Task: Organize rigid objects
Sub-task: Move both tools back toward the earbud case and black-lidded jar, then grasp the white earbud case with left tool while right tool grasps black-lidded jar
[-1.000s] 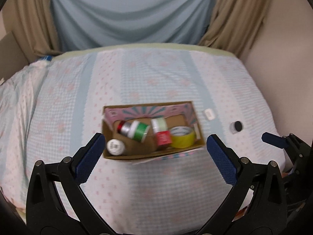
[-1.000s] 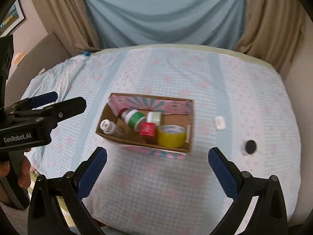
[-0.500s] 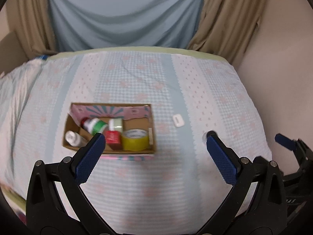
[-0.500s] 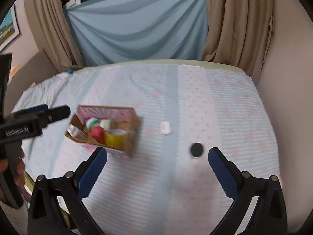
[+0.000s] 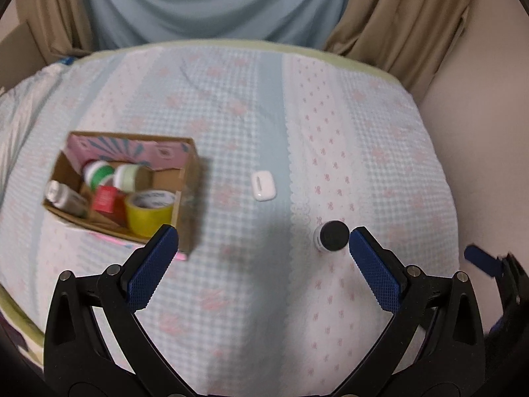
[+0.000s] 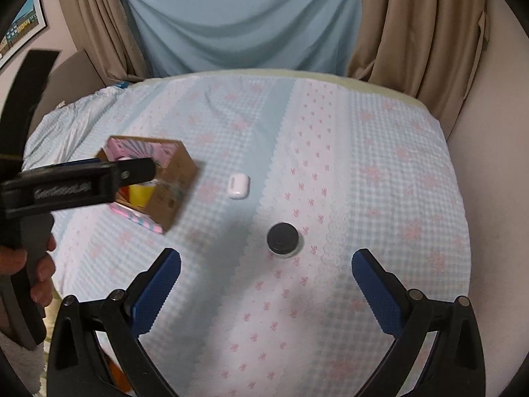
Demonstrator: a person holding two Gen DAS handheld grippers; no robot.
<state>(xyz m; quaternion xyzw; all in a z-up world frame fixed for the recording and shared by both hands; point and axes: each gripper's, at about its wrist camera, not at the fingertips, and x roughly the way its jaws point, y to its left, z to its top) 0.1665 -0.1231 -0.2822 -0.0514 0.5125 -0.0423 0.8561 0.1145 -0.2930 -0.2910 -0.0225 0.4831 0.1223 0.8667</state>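
Observation:
A cardboard box (image 5: 185, 178) with a pink lining sits at the left of the bed; it holds a yellow tape roll (image 5: 148, 210), a red item, a green-and-white bottle and small jars. The box also shows in the right wrist view (image 6: 172, 178). A white earbud case (image 5: 263, 185) (image 6: 238, 186) lies to its right. A small black-lidded jar (image 5: 332, 235) (image 6: 283, 239) stands further right. My left gripper (image 5: 263, 258) is open and empty, its right pad beside the jar. My right gripper (image 6: 266, 284) is open and empty, just short of the jar.
The bed has a light blue and pink checked cover (image 5: 231, 99). A blue cloth and tan curtains (image 6: 413, 26) hang behind it. A beige wall runs along the right side. The left gripper's body (image 6: 66, 188) crosses the left of the right wrist view.
Both grippers have swung to the right and closer to the bed. The box has slid to the left of both views; the black-lidded jar now sits near the fingertips.

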